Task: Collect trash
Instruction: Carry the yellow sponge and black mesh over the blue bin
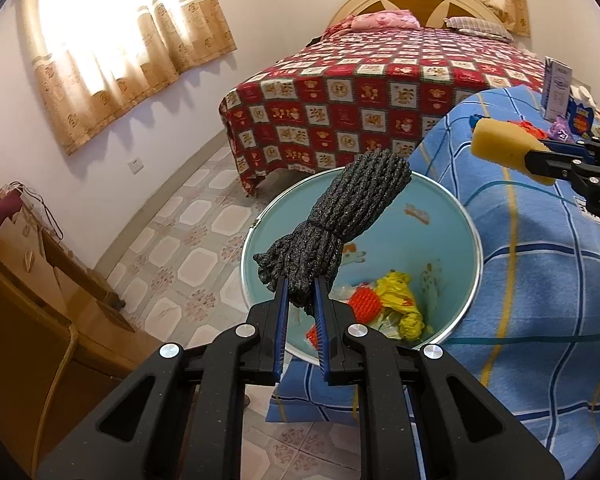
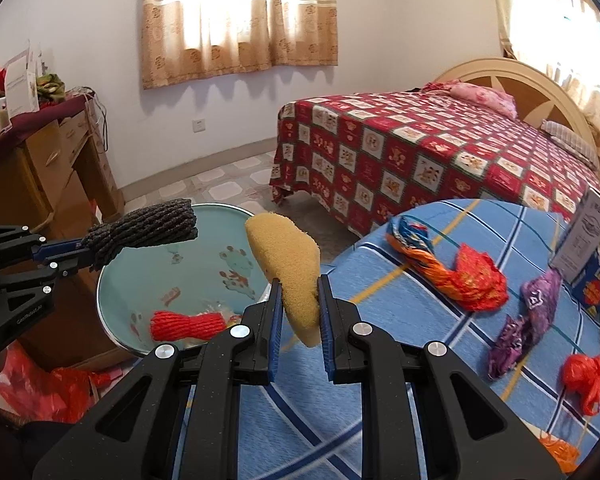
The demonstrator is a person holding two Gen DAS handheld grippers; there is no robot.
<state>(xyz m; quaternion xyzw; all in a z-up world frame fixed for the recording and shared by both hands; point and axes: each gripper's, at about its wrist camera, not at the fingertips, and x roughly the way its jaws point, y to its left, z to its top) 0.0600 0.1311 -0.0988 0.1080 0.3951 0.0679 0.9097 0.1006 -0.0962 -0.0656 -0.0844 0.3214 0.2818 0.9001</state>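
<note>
My left gripper [image 1: 301, 285] is shut on a dark grey foam net sleeve [image 1: 340, 216], held over the mouth of a light blue trash bin [image 1: 452, 208]. In the bin lie a red net [image 1: 363, 305] and yellow wrappers [image 1: 400, 300]. My right gripper [image 2: 299, 292] is shut on a yellow sponge [image 2: 288, 264], near the bin's rim [image 2: 112, 280] and above the blue checked cloth [image 2: 340, 420]. The left gripper [image 2: 74, 254] with the grey sleeve [image 2: 148, 230] shows at the left of the right wrist view. The sponge [image 1: 500, 148] shows at the right of the left wrist view.
On the blue cloth lie an orange and blue wrapper [image 2: 440, 268], a purple wrapper [image 2: 528, 316], a red bag [image 2: 588, 376] and a grey box [image 2: 588, 236]. A bed with a red quilt [image 2: 420, 152] stands behind. A wooden desk [image 2: 48, 168] is at the left, with a red bag [image 2: 48, 392] on the floor.
</note>
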